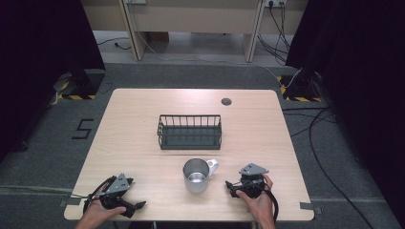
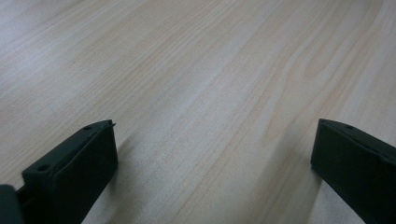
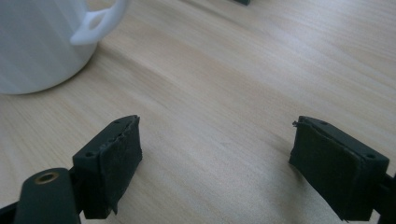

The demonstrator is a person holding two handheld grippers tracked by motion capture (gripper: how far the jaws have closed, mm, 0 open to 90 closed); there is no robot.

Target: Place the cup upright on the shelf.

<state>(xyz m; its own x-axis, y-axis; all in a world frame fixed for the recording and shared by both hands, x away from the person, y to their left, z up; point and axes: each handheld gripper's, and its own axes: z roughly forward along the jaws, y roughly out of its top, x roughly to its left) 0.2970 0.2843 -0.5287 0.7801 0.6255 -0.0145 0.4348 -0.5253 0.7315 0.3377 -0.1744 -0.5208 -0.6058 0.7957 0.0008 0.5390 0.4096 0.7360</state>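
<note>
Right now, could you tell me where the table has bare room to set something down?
The table is bare left and right of the wire basket and behind it, apart from a small dark grommet. The near edge is crowded: the mug stands between the left gripper and the right gripper.

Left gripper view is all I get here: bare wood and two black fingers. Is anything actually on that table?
Observer: Yes. A white mug stands near the front edge, between the two grippers.
Operator: Anything else?
Observer: A dark wire basket sits behind the mug, mid-table, apart from it.
Operator: Which gripper is nearer the mug?
Observer: The right gripper; its view catches the mug's handle at upper left, fingers wide apart, untouched.
</note>
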